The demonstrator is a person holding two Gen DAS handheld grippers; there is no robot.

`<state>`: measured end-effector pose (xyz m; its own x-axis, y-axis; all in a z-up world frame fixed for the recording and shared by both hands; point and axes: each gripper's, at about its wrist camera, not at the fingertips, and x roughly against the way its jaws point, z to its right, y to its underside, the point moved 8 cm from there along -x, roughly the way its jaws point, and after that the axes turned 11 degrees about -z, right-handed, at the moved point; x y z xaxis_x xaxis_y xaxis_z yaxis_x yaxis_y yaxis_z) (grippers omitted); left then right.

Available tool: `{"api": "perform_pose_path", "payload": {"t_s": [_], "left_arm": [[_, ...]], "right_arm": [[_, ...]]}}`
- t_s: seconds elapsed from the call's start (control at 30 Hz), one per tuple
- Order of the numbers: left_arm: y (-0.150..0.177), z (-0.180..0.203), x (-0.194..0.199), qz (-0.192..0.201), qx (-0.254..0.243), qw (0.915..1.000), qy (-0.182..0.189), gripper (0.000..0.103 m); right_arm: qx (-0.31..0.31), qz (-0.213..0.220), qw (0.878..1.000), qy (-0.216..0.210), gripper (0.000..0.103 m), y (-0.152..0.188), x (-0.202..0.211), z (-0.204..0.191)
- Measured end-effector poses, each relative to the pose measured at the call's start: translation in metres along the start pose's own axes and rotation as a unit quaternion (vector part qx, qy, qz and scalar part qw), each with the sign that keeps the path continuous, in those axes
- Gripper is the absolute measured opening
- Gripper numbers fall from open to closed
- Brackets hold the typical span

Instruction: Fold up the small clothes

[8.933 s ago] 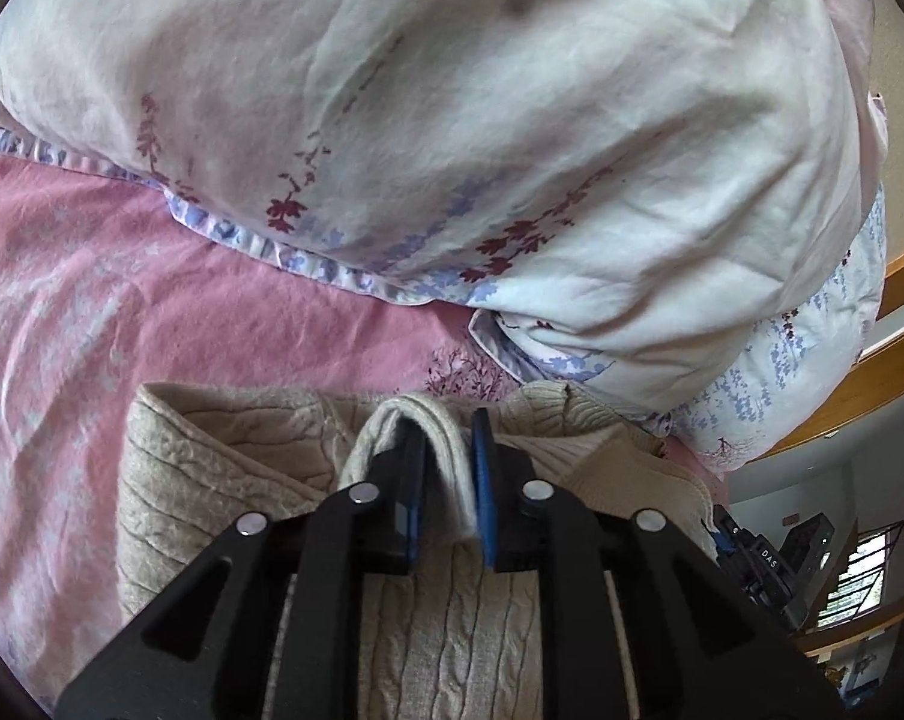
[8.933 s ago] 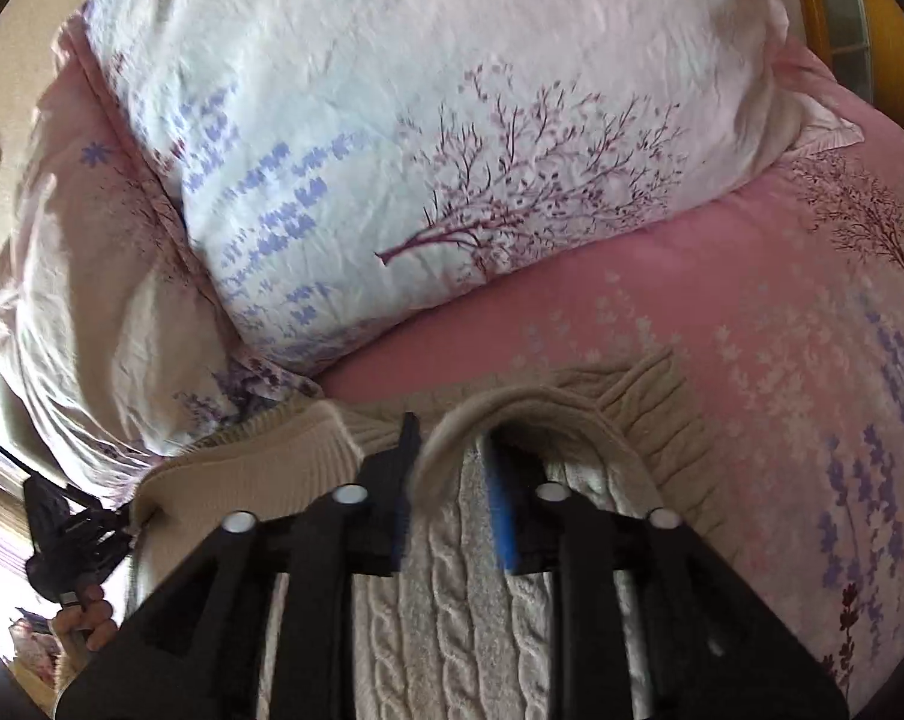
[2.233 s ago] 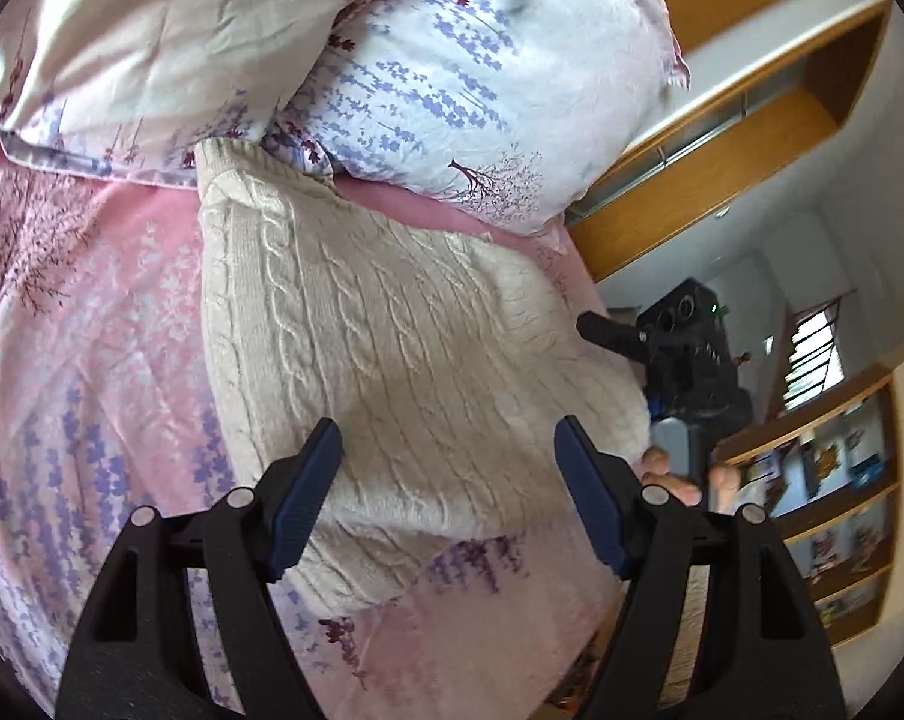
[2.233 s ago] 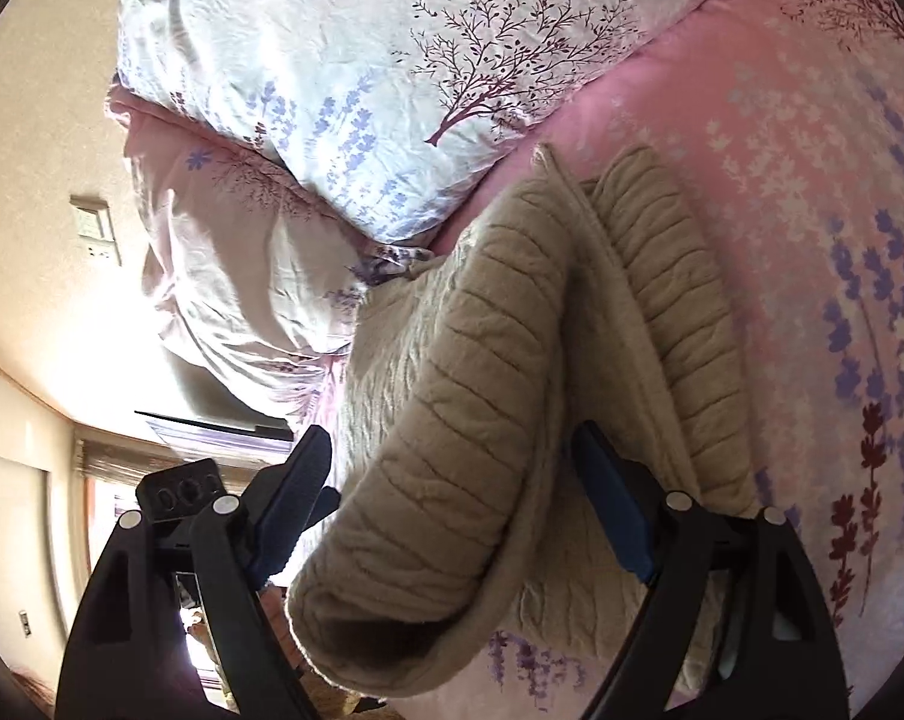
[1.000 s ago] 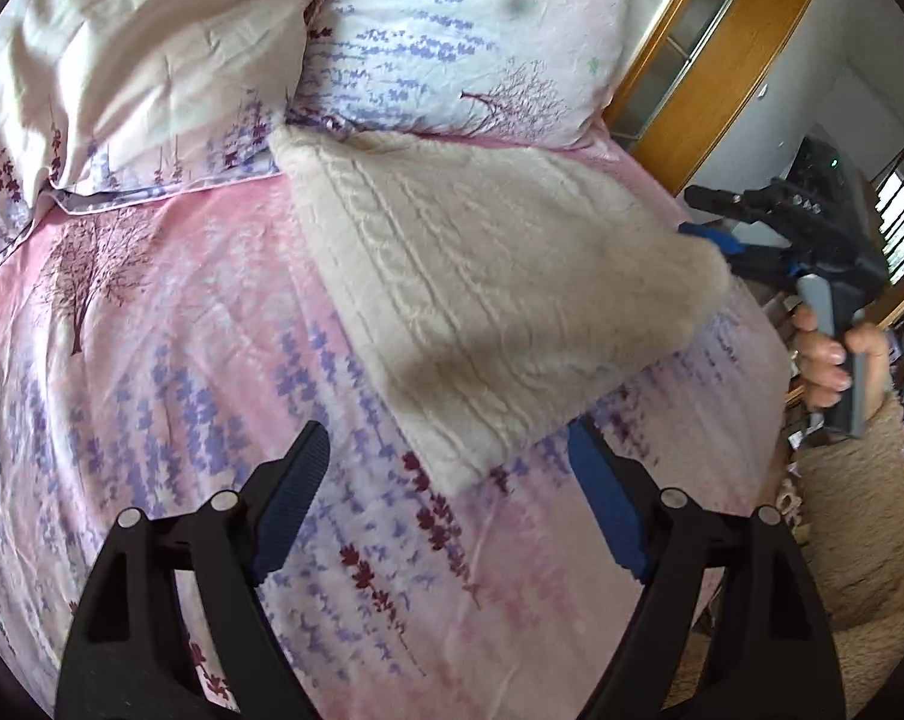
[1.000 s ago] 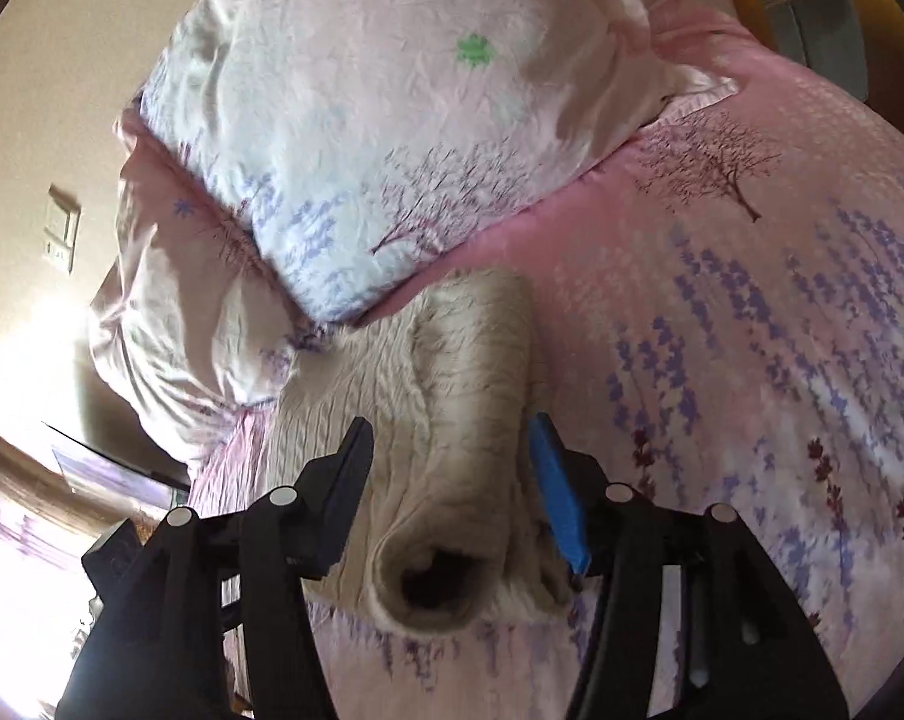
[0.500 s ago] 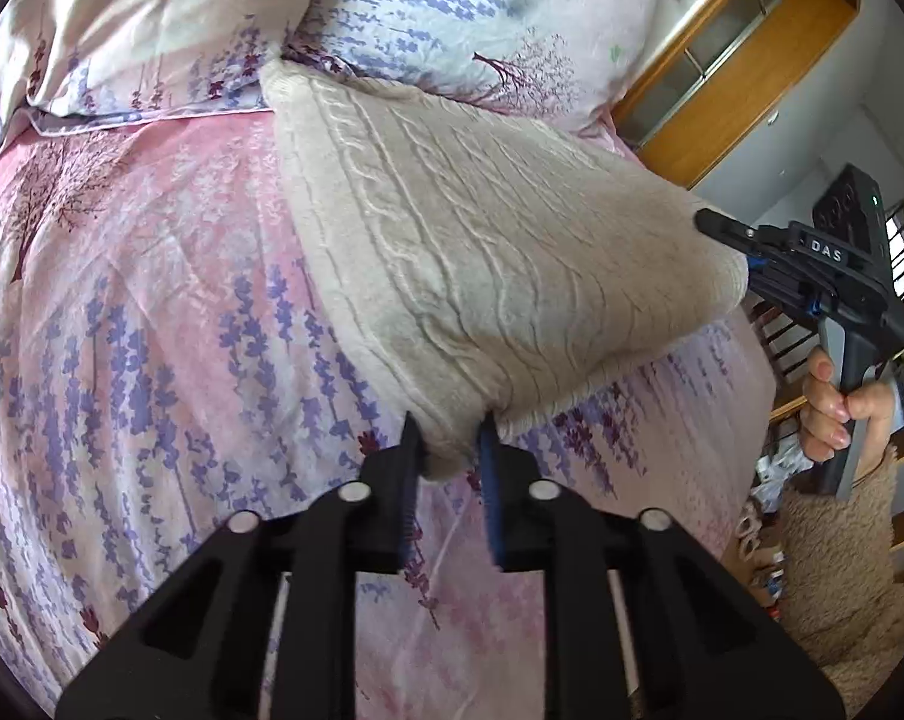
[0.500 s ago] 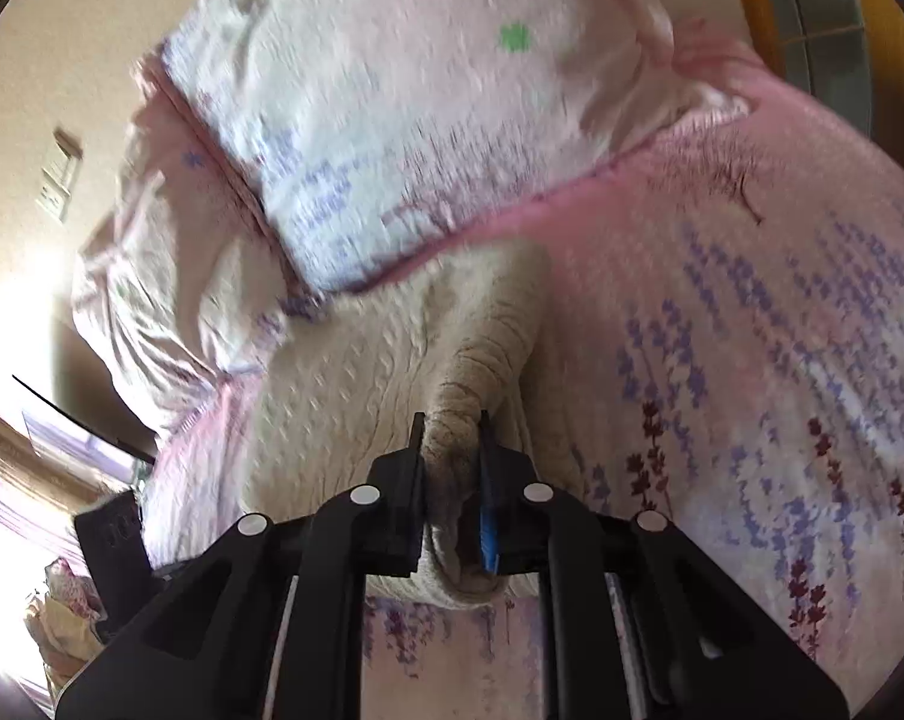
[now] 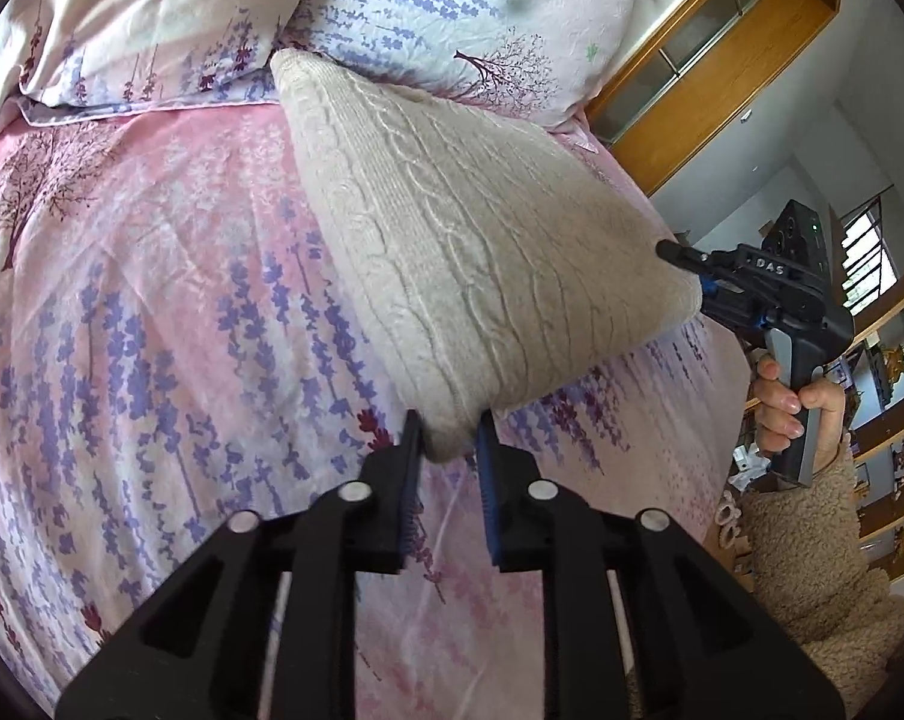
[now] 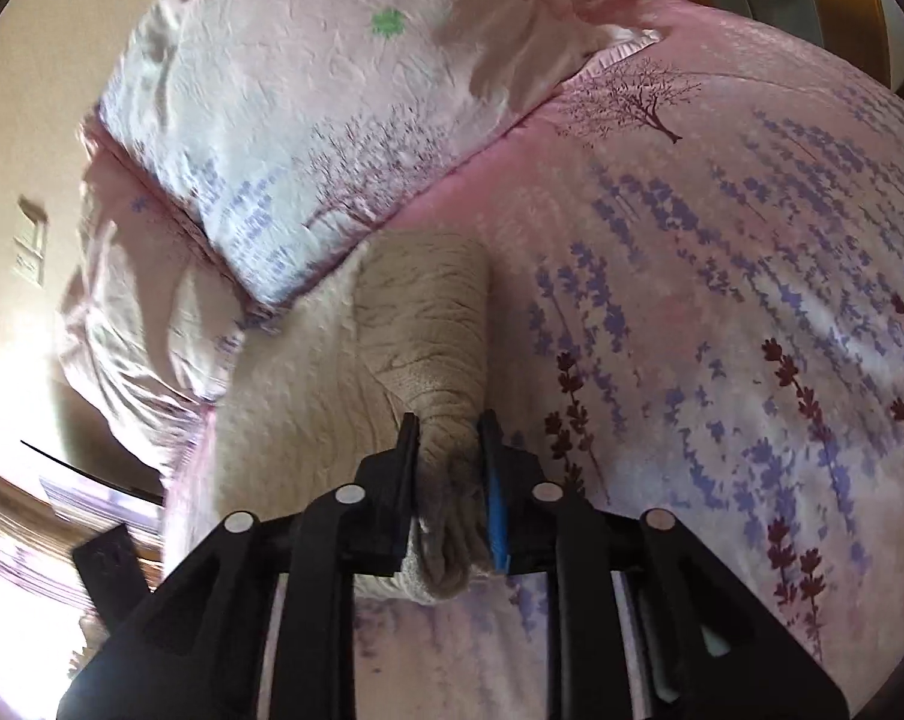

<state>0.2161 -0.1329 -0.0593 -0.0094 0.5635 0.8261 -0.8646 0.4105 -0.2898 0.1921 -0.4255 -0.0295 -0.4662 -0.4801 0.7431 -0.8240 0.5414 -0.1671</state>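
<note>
A cream cable-knit sweater (image 9: 482, 228) lies folded on the pink floral bed, its far end against the pillows. My left gripper (image 9: 448, 450) pinches the sweater's near corner, lifted a little off the sheet. Its jaws are opening slightly, with the knit still pressed between the pads. In the right wrist view my right gripper (image 10: 449, 450) grips a bunched, rolled edge of the sweater (image 10: 308, 396). Its jaws are also opening, and the thick fold fills the gap. In the left wrist view the right gripper (image 9: 680, 258) holds the sweater's other near corner.
Two floral pillows (image 9: 482, 12) (image 9: 140, 18) lie along the head of the bed. The pink sheet (image 9: 152, 300) spreads wide to the left. A hand (image 9: 788, 402) in a fuzzy sleeve (image 9: 812, 552) holds the right gripper past the bed's edge. A wooden cabinet (image 9: 722, 60) stands behind.
Both grippers stood open around the sweater's near edge a second ago. Now each is closed on a corner, and the near edge has risen off the bed.
</note>
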Motion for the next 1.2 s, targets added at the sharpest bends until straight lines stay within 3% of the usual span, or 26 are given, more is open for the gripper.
{"api": "perform_pose_path", "payload": {"t_s": [0.1,0.2,0.53,0.57,0.6,0.67,0.87,0.9,0.97,1.03,1.07,1.13,1.17,1.2], "left_arm": [[0.001,-0.001,0.003,0.001,0.016,0.9998,0.015,0.053],[-0.004,0.0,0.01,0.013,0.031,0.9984,0.046,0.057],[-0.022,-0.004,0.002,0.001,0.047,0.9989,0.005,0.057],[-0.024,-0.005,0.0,0.0,0.047,0.9989,-0.001,0.057],[-0.025,-0.005,0.0,-0.001,0.046,0.9989,-0.011,0.057],[-0.027,-0.003,0.001,0.002,0.037,0.9986,-0.037,0.057],[-0.034,0.003,0.001,0.005,0.017,0.9953,-0.095,0.057],[-0.035,0.003,0.0,0.005,0.016,0.9945,-0.104,0.057],[-0.035,0.003,0.0,0.005,0.015,0.9933,-0.114,0.058],[-0.035,0.002,0.0,0.005,0.014,0.9932,-0.115,0.058],[-0.035,0.002,0.0,0.005,0.014,0.9932,-0.116,0.058],[-0.035,0.002,0.0,0.004,0.017,0.9937,-0.111,0.059],[-0.035,0.001,0.0,0.003,0.021,0.9943,-0.105,0.059],[-0.035,0.0,0.0,0.002,0.025,0.9949,-0.098,0.059]], "right_arm": [[-0.027,0.006,0.999,-0.037,0.045,-0.008,0.013,0.001],[-0.039,-0.001,0.998,-0.042,0.046,-0.018,0.005,0.0],[-0.054,-0.036,0.997,-0.036,0.045,-0.048,-0.043,-0.002],[-0.053,-0.03,0.998,-0.034,0.041,-0.051,-0.045,-0.001],[-0.048,-0.024,0.998,-0.031,0.027,-0.053,-0.046,-0.001],[-0.02,-0.008,1.0,-0.022,0.013,-0.056,-0.044,-0.005],[0.025,0.063,0.997,0.031,0.008,-0.073,-0.019,-0.013],[0.022,0.064,0.996,0.052,0.0,-0.076,-0.02,-0.008],[0.013,0.052,0.995,0.083,0.0,-0.077,-0.025,0.005],[0.002,0.023,0.999,0.042,0.001,-0.067,-0.028,0.007],[0.002,0.017,0.999,0.036,0.007,-0.06,-0.024,0.005],[0.01,0.013,1.0,0.027,0.034,-0.048,-0.014,0.003],[0.006,0.015,1.0,0.017,0.064,-0.043,-0.005,0.002],[0.002,0.016,1.0,0.007,0.069,-0.038,0.003,0.001]]}}
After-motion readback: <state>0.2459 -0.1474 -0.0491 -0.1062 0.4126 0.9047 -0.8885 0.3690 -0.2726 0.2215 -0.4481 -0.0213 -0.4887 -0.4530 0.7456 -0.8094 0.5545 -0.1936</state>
